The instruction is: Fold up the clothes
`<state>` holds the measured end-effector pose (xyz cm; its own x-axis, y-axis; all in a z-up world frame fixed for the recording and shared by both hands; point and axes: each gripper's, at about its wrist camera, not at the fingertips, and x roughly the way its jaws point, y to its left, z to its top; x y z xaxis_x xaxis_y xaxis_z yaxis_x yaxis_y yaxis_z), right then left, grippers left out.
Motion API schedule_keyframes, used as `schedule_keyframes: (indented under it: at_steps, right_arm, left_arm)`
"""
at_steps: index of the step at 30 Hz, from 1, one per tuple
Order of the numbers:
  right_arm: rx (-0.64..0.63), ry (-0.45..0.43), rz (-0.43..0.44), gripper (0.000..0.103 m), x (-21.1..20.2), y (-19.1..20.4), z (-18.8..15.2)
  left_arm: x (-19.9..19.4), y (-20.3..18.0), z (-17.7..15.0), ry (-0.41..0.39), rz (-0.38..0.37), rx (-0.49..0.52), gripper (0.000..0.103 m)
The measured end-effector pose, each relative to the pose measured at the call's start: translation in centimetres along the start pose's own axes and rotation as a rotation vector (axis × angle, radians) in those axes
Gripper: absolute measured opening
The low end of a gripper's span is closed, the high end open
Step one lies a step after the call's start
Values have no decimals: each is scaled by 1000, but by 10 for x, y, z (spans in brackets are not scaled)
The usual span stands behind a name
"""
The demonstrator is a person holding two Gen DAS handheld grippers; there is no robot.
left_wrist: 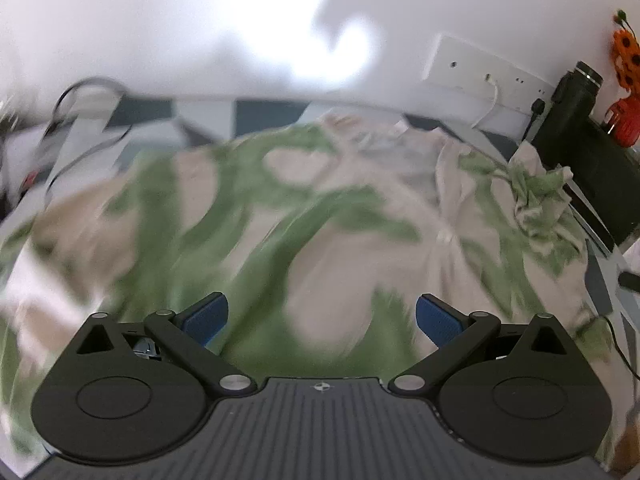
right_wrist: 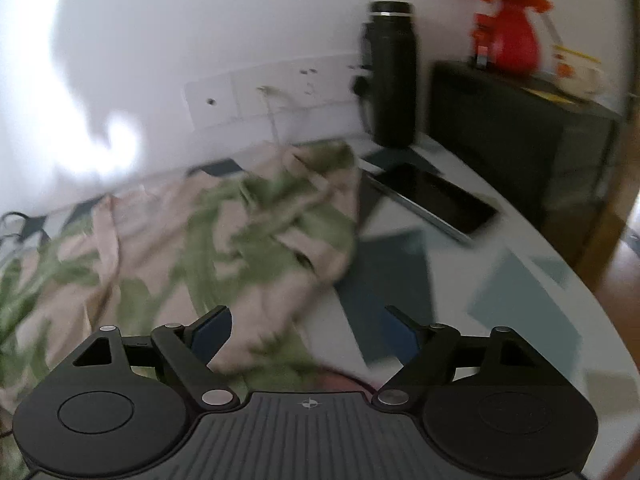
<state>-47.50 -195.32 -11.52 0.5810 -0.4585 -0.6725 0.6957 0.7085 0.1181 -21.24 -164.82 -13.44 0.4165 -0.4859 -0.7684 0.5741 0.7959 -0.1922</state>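
A cream garment with green leaf print [left_wrist: 320,216] lies spread and rumpled over the table, with a bunched sleeve [left_wrist: 536,192] at its far right. My left gripper [left_wrist: 322,316] hovers above its middle, open, nothing between the blue pads [left_wrist: 206,316]. In the right wrist view the same garment [right_wrist: 224,240] covers the left half of the table, its edge folded near the centre. My right gripper [right_wrist: 308,332] is open over the garment's near right edge, holding nothing. Both views are motion-blurred.
A black bottle [right_wrist: 390,76], a dark phone [right_wrist: 436,200] and a black box [right_wrist: 516,132] with a red vase [right_wrist: 514,40] stand at the right. Wall sockets [right_wrist: 272,92] with a white cable line the back. The table [right_wrist: 540,320] has blue-grey patches; black cables [left_wrist: 88,92] lie far left.
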Motion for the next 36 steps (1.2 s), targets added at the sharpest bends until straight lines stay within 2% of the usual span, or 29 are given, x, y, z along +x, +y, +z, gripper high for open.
schedule_keyframes:
  at_steps: [5, 10, 16, 19, 22, 27, 36]
  right_arm:
    - [53, -59, -60, 78, -46, -8, -15]
    - [48, -103, -114, 78, -87, -14, -19]
    - [32, -123, -84, 78, -105, -26, -12]
    - [42, -101, -48, 72, -101, -27, -16]
    - [35, -82, -30, 70, -99, -26, -24]
    - [43, -95, -15, 70, -109, -43, -34]
    - [119, -153, -145, 70, -142, -109, -53]
  left_arm:
    - [-28, 14, -33, 21, 16, 1, 102]
    - [-53, 27, -51, -15, -14, -37, 102]
    - [-82, 36, -75, -67, -24, -53, 102]
    - [-95, 35, -93, -74, 0, -43, 101]
    - [-101, 30, -110, -49, 20, -52, 95]
    - [-102, 11, -130, 5, 53, -47, 94]
    - [-98, -28, -155, 12, 79, -13, 94]
